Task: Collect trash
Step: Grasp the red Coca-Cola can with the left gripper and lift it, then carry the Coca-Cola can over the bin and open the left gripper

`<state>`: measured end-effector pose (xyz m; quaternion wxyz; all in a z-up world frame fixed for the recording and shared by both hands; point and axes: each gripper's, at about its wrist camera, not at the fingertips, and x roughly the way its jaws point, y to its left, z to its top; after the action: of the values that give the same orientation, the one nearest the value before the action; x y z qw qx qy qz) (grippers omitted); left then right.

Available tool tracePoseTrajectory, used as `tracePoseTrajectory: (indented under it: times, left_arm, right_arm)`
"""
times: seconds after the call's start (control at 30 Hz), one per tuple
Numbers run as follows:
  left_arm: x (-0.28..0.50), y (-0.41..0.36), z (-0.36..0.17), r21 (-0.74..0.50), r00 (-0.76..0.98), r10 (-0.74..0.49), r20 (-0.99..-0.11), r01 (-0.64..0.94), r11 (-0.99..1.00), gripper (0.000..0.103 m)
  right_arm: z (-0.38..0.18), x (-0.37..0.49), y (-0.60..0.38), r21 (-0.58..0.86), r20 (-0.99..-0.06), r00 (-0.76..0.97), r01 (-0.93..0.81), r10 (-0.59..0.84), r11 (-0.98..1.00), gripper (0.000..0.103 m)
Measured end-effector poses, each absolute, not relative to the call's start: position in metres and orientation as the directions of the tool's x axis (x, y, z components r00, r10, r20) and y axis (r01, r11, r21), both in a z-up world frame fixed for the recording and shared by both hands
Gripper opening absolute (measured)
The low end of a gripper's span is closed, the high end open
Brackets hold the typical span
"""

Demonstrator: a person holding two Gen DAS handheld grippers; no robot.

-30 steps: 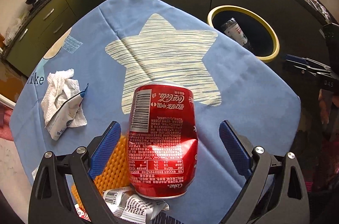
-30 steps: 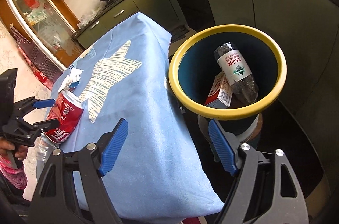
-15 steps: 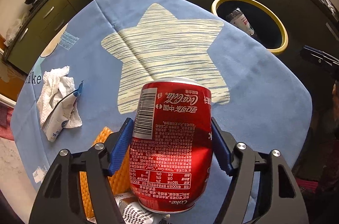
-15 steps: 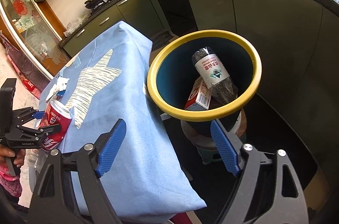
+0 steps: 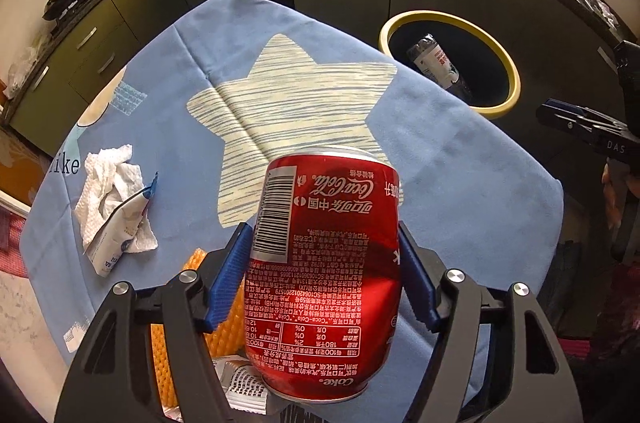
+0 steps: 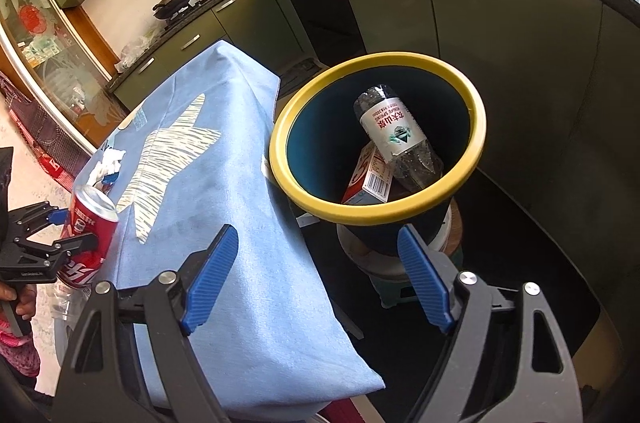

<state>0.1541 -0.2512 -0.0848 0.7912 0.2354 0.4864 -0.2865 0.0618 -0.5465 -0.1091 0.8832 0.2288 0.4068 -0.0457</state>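
Observation:
My left gripper (image 5: 322, 279) is shut on a red Coca-Cola can (image 5: 326, 263) and holds it above the blue star tablecloth (image 5: 460, 183). The can also shows in the right wrist view (image 6: 90, 229), held at the table's near left end. A yellow-rimmed bin (image 5: 508, 67) stands past the table's far right corner; it holds a plastic bottle (image 6: 394, 131) and a carton (image 6: 370, 177). My right gripper (image 6: 320, 275) is open and empty, in front of the bin (image 6: 380, 217).
A crumpled tissue with a wrapper (image 5: 114, 207) lies at the table's left. An orange foam net (image 5: 224, 327) and a silver wrapper (image 5: 244, 383) lie under my left gripper. Dark green cabinets (image 6: 400, 7) run behind. The bin sits on a stool (image 6: 396, 263).
My left gripper closed on the can and lifted it off the cloth. My right gripper drew back a little from the bin, still open.

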Motion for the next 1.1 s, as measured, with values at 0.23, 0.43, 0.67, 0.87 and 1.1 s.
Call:
tracePoseTrajectory:
  times: [0.23, 0.43, 0.67, 0.87, 1.1]
  left_arm:
    - [0.152, -0.266, -0.054, 0.072, 0.362, -0.278, -0.890, 0.712, 0.699, 0.069]
    - [0.154, -0.320, -0.029, 0.070, 0.341, -0.341, -0.876, 0.790, 0.609, 0.070]
    - [0.167, -0.426, -0.030, 0.043, 0.247, -0.406, -0.880, 0.891, 0.451, 0.070]
    - [0.196, -0.504, -0.064, 0.044, 0.231, -0.431, -0.872, 0.915, 0.401, 0.070]
    - [0.225, -0.541, -0.109, 0.045, 0.228, -0.372, -0.900, 0.896, 0.441, 0.077]
  right_arm:
    - [-0.109, 0.055, -0.553, 0.372, -0.731, 0.676, 0.286, 0.089, 0.883, 0.078]
    - [-0.106, 0.041, -0.568, 0.372, -0.718, 0.695, 0.325, 0.047, 0.870, 0.078]
    - [-0.109, 0.024, -0.592, 0.384, -0.714, 0.700, 0.383, 0.008, 0.840, 0.078]
    - [-0.116, 0.016, -0.606, 0.409, -0.714, 0.701, 0.415, 0.001, 0.813, 0.078]
    - [-0.119, 0.014, -0.611, 0.416, -0.714, 0.700, 0.422, 0.002, 0.806, 0.078]
